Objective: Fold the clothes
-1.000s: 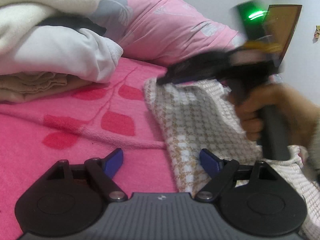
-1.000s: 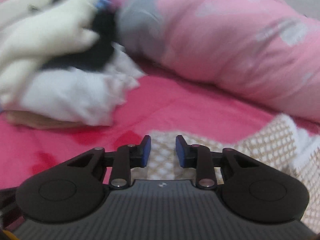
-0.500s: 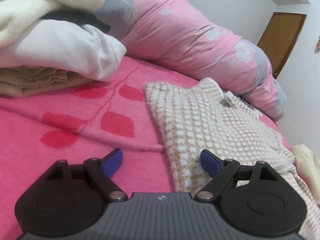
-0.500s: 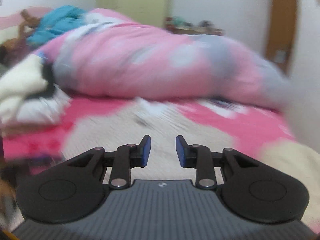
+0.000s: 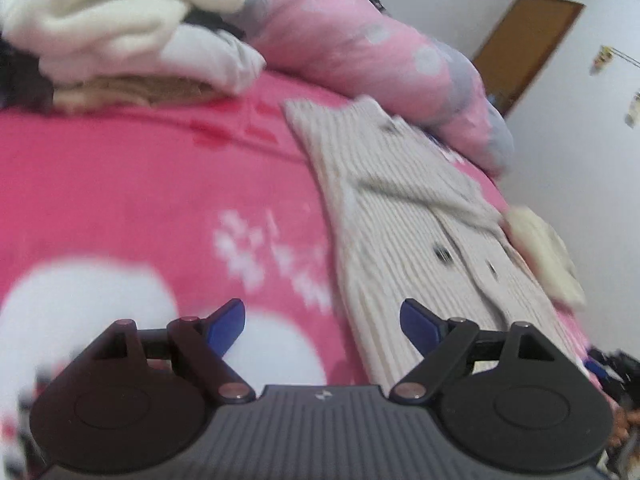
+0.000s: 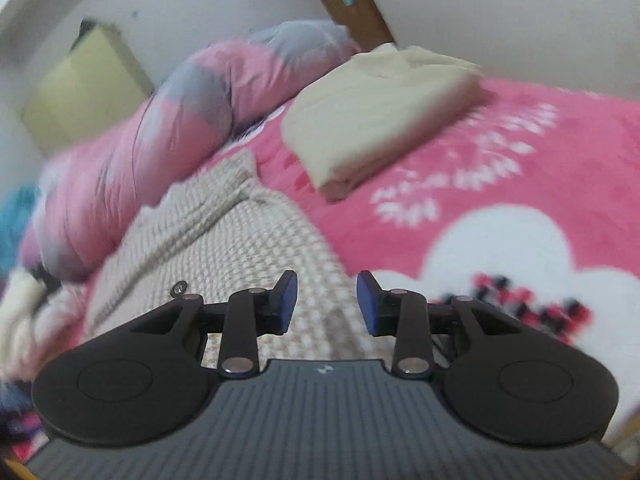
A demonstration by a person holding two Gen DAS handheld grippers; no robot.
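Both claws were empty. My left claw (image 5: 322,324) stood wide, its jaws spread far apart; my right claw (image 6: 327,305) stood narrower, a moderate gap between the blue pads, nothing between them.

The knit cardigan (image 5: 404,216) lay spread on the pink blanket (image 5: 160,200) of the bed, buttons showing along its front, one flap or sleeve lying crossed over the body. Whether that counted as a fold already made or loose lie, I could not tell; both views were motion-blurred.

Relative to the left claw: the cardigan ran ahead and to the right, its near hem passing just under the right-hand finger. Relative to the right claw: the same cardigan (image 6: 224,248) lay directly ahead and to the left, its near edge beneath the fingers. Contact with the cloth could not be judged in either view.

Other cloth: a folded cream garment (image 6: 372,116) ahead-right of the right claw, well apart from the cardigan's body; a stack of clothes (image 5: 120,32) far ahead-left of the left claw; a pink quilt (image 5: 360,40) beyond.

Judgement for handling: the loose knit would likely stretch and sag, so each claw should pinch an edge or corner through both layers, lift the two sides level, and lay them down square, keeping the buttoned front flat.
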